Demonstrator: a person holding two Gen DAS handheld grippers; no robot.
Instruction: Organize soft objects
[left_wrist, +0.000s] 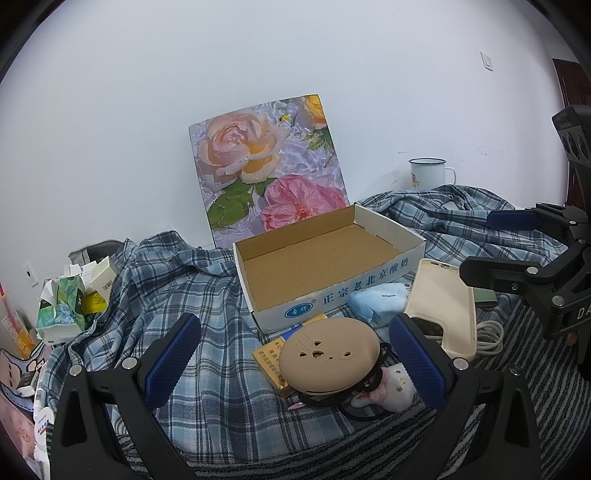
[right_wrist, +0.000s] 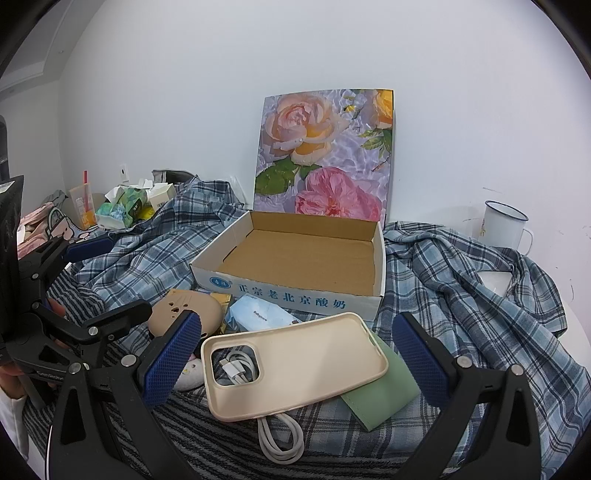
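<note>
phone case (right_wrist: 295, 363) lies flat on plaid cloth before empty cardboard box (right_wrist: 295, 258), long axis crosswise, centred under right hand-held gripper (right_wrist: 295, 354); left hand-held gripper (left_wrist: 295, 354) over tan cover (left_wrist: 328, 354); both wide open, empty.

Beside the cardboard box (right_wrist: 295, 258), the cream phone case (right_wrist: 295, 365) covers part of the white cable (right_wrist: 280, 439) and most of the green wallet (right_wrist: 384, 391). The tan round pad (left_wrist: 328, 354) hides much of the yellow packet (left_wrist: 273, 365). The pink bags (left_wrist: 14, 406) are cut off.
</note>
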